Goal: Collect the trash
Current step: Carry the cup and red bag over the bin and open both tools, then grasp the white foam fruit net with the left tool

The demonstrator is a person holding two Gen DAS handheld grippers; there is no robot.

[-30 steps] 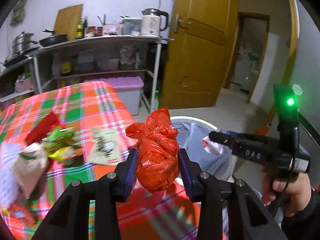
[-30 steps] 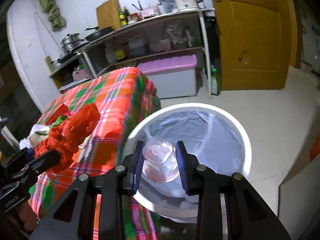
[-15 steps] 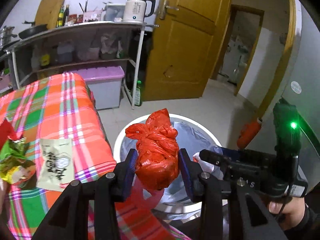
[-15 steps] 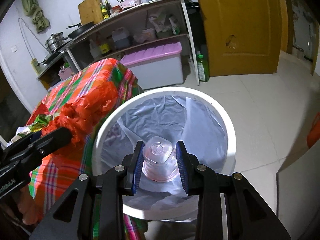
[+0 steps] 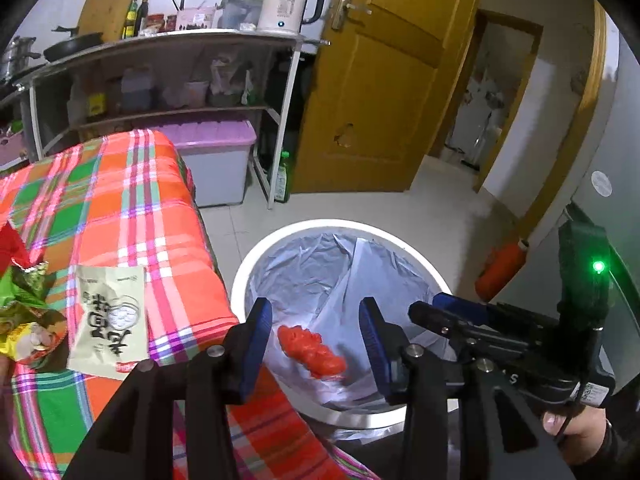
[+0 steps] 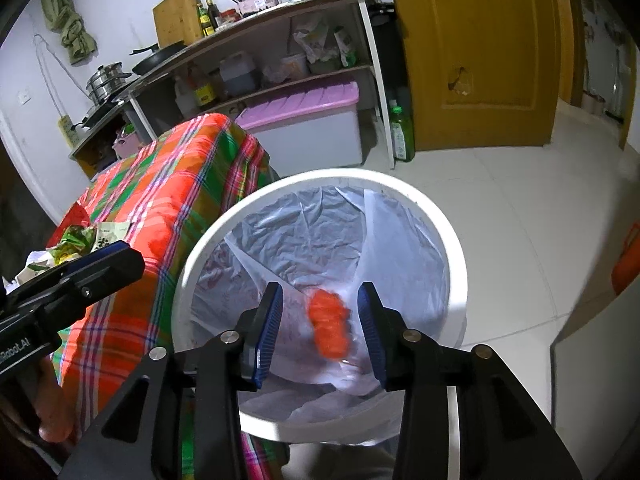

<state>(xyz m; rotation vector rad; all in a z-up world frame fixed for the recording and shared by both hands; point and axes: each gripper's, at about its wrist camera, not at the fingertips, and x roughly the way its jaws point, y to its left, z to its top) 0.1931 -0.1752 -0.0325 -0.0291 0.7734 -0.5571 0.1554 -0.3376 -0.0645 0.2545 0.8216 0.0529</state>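
Observation:
A white round trash bin with a clear liner stands on the floor beside the table. The red plastic bag is inside the bin, blurred. My left gripper is open and empty above the bin's near rim. My right gripper is open and empty over the bin; it also shows in the left wrist view. The clear plastic cup is out of sight. A pale snack packet and green-yellow wrappers lie on the plaid tablecloth.
A shelf rack with a kettle, bottles and pans stands behind the table. A purple-lidded storage box and a green bottle sit under it. A wooden door is behind the bin. An orange object lies on the floor at right.
Both grippers have opened over the bin. The red bag has dropped from the left gripper into the bin, and the clear cup has left the right gripper.

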